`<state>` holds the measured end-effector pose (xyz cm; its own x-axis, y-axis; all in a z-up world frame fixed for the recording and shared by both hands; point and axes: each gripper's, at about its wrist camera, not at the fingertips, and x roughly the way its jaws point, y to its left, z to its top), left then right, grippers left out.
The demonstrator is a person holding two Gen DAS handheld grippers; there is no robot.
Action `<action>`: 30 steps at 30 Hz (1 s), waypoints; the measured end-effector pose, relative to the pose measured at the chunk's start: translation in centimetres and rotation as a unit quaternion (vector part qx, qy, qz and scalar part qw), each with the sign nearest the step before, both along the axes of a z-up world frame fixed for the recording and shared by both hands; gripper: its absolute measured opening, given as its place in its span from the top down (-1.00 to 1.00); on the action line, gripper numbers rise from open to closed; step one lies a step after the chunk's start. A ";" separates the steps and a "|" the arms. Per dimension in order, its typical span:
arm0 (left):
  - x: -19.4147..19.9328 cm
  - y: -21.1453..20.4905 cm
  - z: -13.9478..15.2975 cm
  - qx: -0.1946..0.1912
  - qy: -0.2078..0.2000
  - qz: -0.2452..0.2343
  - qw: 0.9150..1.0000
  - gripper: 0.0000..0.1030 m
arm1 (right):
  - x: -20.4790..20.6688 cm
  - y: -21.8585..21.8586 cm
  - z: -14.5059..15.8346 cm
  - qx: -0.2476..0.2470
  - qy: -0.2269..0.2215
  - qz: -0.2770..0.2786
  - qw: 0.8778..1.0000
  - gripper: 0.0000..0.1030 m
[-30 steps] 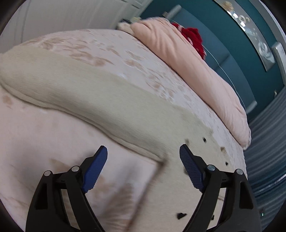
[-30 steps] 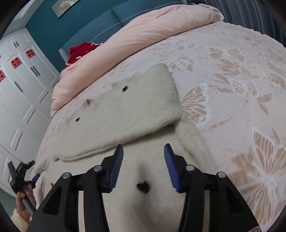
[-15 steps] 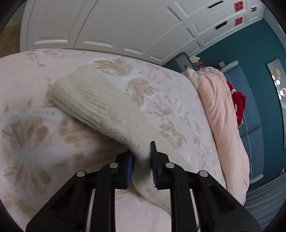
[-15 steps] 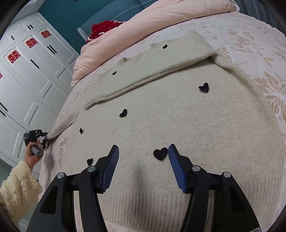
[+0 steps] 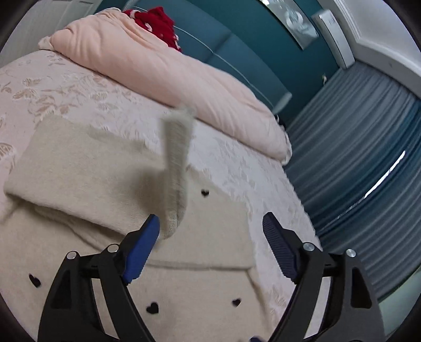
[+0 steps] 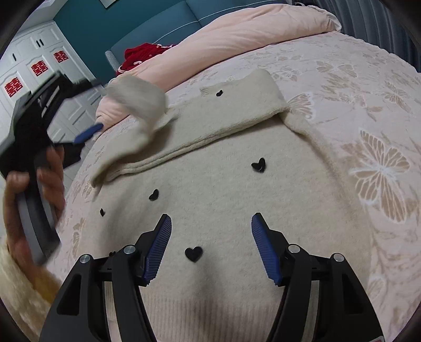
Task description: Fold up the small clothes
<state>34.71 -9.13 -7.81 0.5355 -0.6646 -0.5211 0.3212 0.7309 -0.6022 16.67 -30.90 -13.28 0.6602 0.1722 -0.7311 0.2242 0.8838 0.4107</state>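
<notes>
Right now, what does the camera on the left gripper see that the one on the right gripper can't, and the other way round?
Only the left wrist view shows the grey curtains beside the bed. Only the right wrist view shows the white wardrobe with red signs, and the person's hand holding the left gripper. Both show the cream sweater with black hearts, its sleeve in mid-air, the pink duvet and the red garment.

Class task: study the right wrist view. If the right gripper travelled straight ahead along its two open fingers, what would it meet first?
Most likely the cream sweater spread on the bed, close to the black heart patch lying between the fingers of the right gripper. Nothing stands in between, though depth is hard to judge here.
</notes>
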 end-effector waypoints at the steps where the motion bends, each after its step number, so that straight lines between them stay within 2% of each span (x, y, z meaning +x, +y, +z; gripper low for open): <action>1: -0.9 -0.1 -1.5 0.019 0.004 -0.001 1.000 -0.54 | 0.7 -0.4 0.2 -0.003 -0.002 0.006 1.000 -0.23; 2: -1.6 0.5 -2.9 0.030 0.017 0.007 0.999 -0.56 | 1.6 -0.8 0.4 -0.006 -0.005 0.013 1.000 -0.23; 4: -2.1 3.6 -6.0 0.007 0.071 0.034 0.997 -0.61 | 4.1 -1.2 0.6 -0.013 -0.007 0.030 0.999 -0.30; 6: -1.7 7.7 -8.6 -0.025 0.132 0.086 0.987 -0.61 | 6.9 -1.3 0.8 -0.024 -0.014 0.039 0.999 -0.31; 8: -0.3 11.7 -10.0 -0.051 0.167 0.147 0.974 -0.60 | 10.1 -1.5 0.7 -0.034 -0.012 0.042 0.998 -0.33; 11: 2.3 16.2 -10.0 -0.095 0.175 0.217 0.956 -0.61 | 14.7 -2.5 -0.5 -0.011 0.006 0.021 1.000 -0.33; 13: 4.0 17.4 -9.5 -0.108 0.173 0.233 0.951 -0.61 | 17.0 -3.9 -1.7 0.029 0.018 -0.006 0.999 -0.33; 15: 5.6 17.8 -9.5 -0.121 0.173 0.232 0.950 -0.62 | 18.8 -4.6 -2.6 0.043 0.028 -0.032 0.998 -0.33; 17: 6.6 18.1 -10.0 -0.134 0.181 0.242 0.944 -0.58 | 20.1 -5.0 -3.5 0.064 0.029 -0.044 0.997 -0.33; 18: 7.1 18.0 -10.1 -0.145 0.180 0.249 0.941 -0.48 | 20.6 -5.2 -4.0 0.080 0.031 -0.055 0.995 -0.30; 19: 7.4 18.2 -10.2 -0.158 0.170 0.255 0.939 -0.15 | 20.9 -5.3 -4.3 0.090 0.029 -0.065 0.993 -0.01; 20: 7.5 18.3 -10.0 -0.163 0.157 0.258 0.939 0.20 | 21.1 -5.3 -4.2 0.096 0.022 -0.070 0.993 0.36; 21: 7.3 18.3 -9.8 -0.157 0.145 0.266 0.940 0.38 | 21.5 -5.4 -4.1 0.112 0.017 -0.062 0.992 0.83; 22: 7.5 18.4 -9.3 -0.149 0.130 0.268 0.943 0.60 | 21.4 -5.5 -3.3 0.124 -0.002 -0.060 0.990 0.85; 23: 7.6 18.1 -8.7 -0.140 0.114 0.266 0.947 0.72 | 21.0 -5.5 -1.8 0.130 -0.038 -0.051 0.989 0.85; 25: 7.2 18.1 -7.9 -0.122 0.088 0.262 0.953 0.74 | 19.9 -5.0 1.7 0.100 -0.099 -0.031 0.990 0.86; 27: 6.8 18.0 -8.2 -0.107 0.083 0.252 0.958 0.73 | 18.3 -5.1 3.7 0.063 -0.137 -0.027 0.988 0.86; 28: 6.8 17.8 -8.9 -0.099 0.091 0.245 0.960 0.68 | 18.0 -5.6 3.5 0.041 -0.133 -0.036 0.990 0.86; 30: 6.5 17.3 -10.7 -0.085 0.117 0.238 0.960 0.68 | 18.7 -7.5 -0.1 0.028 -0.064 -0.057 0.996 0.86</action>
